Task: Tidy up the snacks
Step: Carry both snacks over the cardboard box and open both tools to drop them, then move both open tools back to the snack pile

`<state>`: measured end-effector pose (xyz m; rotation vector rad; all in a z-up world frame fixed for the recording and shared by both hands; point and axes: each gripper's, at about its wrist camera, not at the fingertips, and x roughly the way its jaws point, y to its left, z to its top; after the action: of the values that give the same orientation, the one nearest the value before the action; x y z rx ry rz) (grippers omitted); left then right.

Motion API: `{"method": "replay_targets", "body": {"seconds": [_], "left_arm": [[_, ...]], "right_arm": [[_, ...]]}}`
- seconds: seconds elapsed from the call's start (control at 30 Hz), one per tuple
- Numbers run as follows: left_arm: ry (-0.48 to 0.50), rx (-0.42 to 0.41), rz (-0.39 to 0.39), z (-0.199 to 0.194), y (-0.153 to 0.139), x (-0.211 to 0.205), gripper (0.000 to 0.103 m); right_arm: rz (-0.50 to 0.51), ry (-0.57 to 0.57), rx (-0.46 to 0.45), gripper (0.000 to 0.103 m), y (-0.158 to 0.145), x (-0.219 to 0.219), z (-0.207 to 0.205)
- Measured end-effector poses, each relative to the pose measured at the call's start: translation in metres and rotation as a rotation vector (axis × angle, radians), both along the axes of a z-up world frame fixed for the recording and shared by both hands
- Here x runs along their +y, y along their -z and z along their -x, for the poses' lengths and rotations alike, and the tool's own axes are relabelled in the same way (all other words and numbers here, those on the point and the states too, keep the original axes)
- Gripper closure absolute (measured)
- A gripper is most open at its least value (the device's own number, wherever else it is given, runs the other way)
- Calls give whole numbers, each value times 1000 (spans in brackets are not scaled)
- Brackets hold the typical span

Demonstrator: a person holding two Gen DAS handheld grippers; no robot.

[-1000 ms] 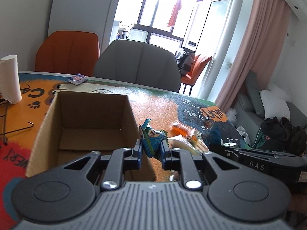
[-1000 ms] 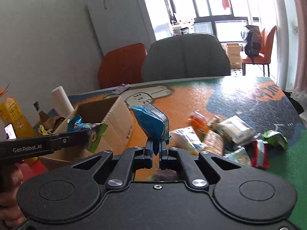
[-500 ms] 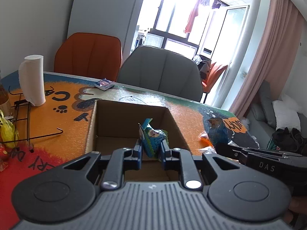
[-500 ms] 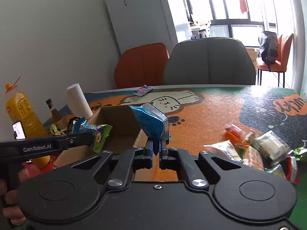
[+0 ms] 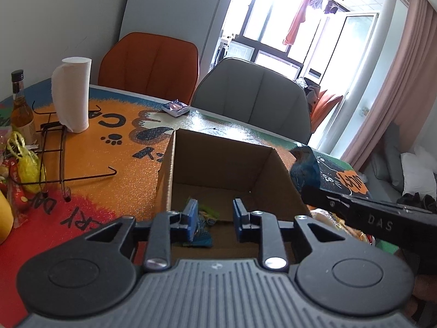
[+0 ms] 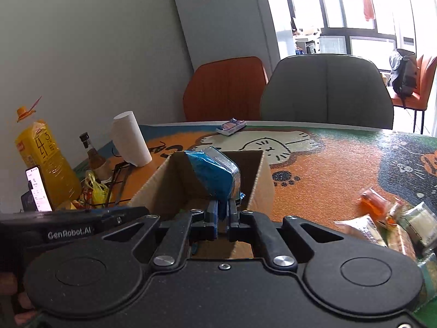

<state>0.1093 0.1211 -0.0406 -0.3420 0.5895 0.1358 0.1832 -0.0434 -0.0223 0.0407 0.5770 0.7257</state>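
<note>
On the table (image 5: 90, 150), with its orange cartoon-cat mat, your open cardboard box (image 5: 218, 164) stands in front of both grippers, with a grey chair (image 5: 254, 95) and an orange chair (image 5: 150, 63) behind the far edge. Your left gripper (image 5: 214, 218) hangs over the near side of the box; its jaws have just been opening and stand apart, and the green-and-blue snack bag (image 5: 202, 227) sits between them inside the box, against the left pad but not pressed by both. Your right gripper (image 6: 224, 216) has its jaws together on the lower edge of a blue snack bag (image 6: 213, 177), held upright above the box opening. To the right of the box, a loose heap of snack packets (image 6: 387, 224) lies on the mat. At the left end you have a paper towel roll (image 5: 72, 93), a yellow juice bottle (image 6: 43, 161) and a smaller brown bottle (image 5: 21, 109). Near the far edge lies a small flat packet (image 5: 175, 107).
</note>
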Motion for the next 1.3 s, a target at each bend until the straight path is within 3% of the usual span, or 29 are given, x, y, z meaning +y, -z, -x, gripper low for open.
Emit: {"method": "replay_targets", "body": {"seconds": [0.07, 0.2, 0.27, 0.33, 0.43, 0.7, 0.93, 1.3], "left_arm": [[1, 5, -3, 1, 1, 0, 73], [5, 3, -3, 4, 0, 0, 55], [9, -8, -4, 6, -2, 0, 48], [22, -8, 2, 6, -2, -1, 33], [29, 2, 6, 4, -2, -6, 24], [24, 24, 0, -2, -3, -25, 16], [49, -10, -18, 0, -7, -47, 0], [147, -44, -44, -4, -12, -89, 0]], "right_arm": [[-8, -17, 11, 98, 0, 7, -3], [2, -12, 20, 76, -2, 11, -4], [-1, -7, 24, 71, -2, 6, -3], [0, 10, 31, 65, -2, -1, -1], [0, 38, 35, 57, -2, -17, 0], [-12, 119, 66, 45, 4, -66, 4], [-39, 183, 73, 28, 6, -103, 8], [-59, 293, 97, 2, 13, -156, 11]]}}
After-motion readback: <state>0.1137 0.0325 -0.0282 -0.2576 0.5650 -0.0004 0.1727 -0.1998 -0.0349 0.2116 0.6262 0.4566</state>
